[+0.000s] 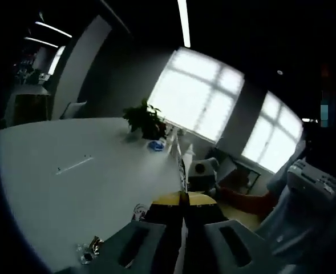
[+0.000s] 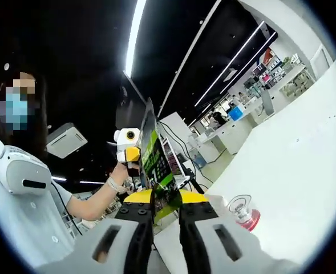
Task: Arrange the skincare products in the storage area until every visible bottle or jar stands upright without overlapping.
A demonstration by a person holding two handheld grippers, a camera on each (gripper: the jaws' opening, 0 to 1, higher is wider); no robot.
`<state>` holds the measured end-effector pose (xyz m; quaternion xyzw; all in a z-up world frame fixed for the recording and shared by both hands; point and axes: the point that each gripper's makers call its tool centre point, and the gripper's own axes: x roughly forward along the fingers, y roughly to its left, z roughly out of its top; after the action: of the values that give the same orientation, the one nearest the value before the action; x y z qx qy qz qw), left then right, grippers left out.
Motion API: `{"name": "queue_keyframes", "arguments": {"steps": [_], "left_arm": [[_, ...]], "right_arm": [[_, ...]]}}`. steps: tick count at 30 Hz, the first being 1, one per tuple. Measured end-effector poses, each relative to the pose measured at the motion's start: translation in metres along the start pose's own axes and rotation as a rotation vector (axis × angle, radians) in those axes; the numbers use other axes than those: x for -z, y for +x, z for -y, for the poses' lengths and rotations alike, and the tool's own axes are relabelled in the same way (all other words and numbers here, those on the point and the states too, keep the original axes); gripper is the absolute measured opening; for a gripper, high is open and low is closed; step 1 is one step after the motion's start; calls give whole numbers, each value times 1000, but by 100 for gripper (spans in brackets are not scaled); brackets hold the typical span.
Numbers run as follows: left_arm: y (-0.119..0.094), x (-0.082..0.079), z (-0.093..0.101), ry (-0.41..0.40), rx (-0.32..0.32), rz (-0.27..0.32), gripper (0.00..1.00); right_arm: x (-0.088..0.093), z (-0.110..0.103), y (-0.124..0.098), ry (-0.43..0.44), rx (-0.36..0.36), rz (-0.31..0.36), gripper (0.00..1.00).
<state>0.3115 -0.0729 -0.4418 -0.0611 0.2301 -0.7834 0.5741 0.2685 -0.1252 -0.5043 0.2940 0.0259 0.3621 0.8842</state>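
Both tongs are up off the white surface (image 1: 71,188), so this looks like a pause between placements. The left tongs (image 1: 183,200) are pressed together on nothing. The right tongs (image 2: 166,201) pinch a flat green packet (image 2: 156,171). One clear-capped pink bottle (image 2: 243,212) stands upright just beside them (one small glinting item (image 1: 88,250) lies nearer the left tongs). Next comes lowering to the surface.

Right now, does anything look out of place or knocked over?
The clear-capped jar sits close to the edge of the white table in the right gripper view. It looks slanted, but that view is rolled, so I cannot tell.
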Motion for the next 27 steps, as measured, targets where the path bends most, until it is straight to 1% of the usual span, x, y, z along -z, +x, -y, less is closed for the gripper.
{"name": "queue_keyframes", "arguments": {"steps": [1,2,3,6,7,9,10,11,12,14,15,17,21,22,23,24,26,27], "left_arm": [[-1,1,1,-4,2,1,0],[-3,4,1,-5,2,-16,0],[-4,7,-1,-2,-18,-24,0],[-7,12,-1,-7,-26,-32,0],[-7,14,-1,-7,-33,-35,0],[-10,18,-3,-7,-51,-45,0],[-12,22,-5,-14,-61,-50,0],[-14,24,-7,-21,-73,-56,0],[-16,27,-8,-26,-77,-57,0],[-21,34,-12,-45,-96,-69,0],[-23,38,-14,-47,-108,-77,0],[-27,45,-17,-61,-125,-83,0],[-38,58,-30,-110,-180,-92,0],[-40,62,-33,-115,-191,-101,0],[-43,66,-36,-121,-208,-111,0],[-44,68,-39,-129,-217,-109,0],[-46,76,-44,-142,-240,-120,0],[-48,83,-50,-152,-269,-134,0]], "right_arm": [[1,-1,-1,0,1,-4,14],[2,-3,-1,3,-2,-8,13],[4,-5,-1,4,-3,-12,11],[12,-9,1,6,7,-54,9],[15,-9,1,23,11,-67,8],[20,-13,4,20,5,-84,5],[24,-15,5,28,3,-103,5],[27,-16,6,25,4,-113,4],[33,-20,8,15,0,-139,3],[42,-23,10,17,-5,-186,2],[47,-22,12,-3,11,-208,2],[55,-24,16,-10,4,-243,2],[68,-22,25,16,14,-270,2],[73,-24,27,32,2,-288,2],[76,-23,29,35,6,-294,2],[81,-19,31,38,26,-306,1],[88,-18,33,53,31,-333,1],[93,-16,36,57,40,-349,1]]}}
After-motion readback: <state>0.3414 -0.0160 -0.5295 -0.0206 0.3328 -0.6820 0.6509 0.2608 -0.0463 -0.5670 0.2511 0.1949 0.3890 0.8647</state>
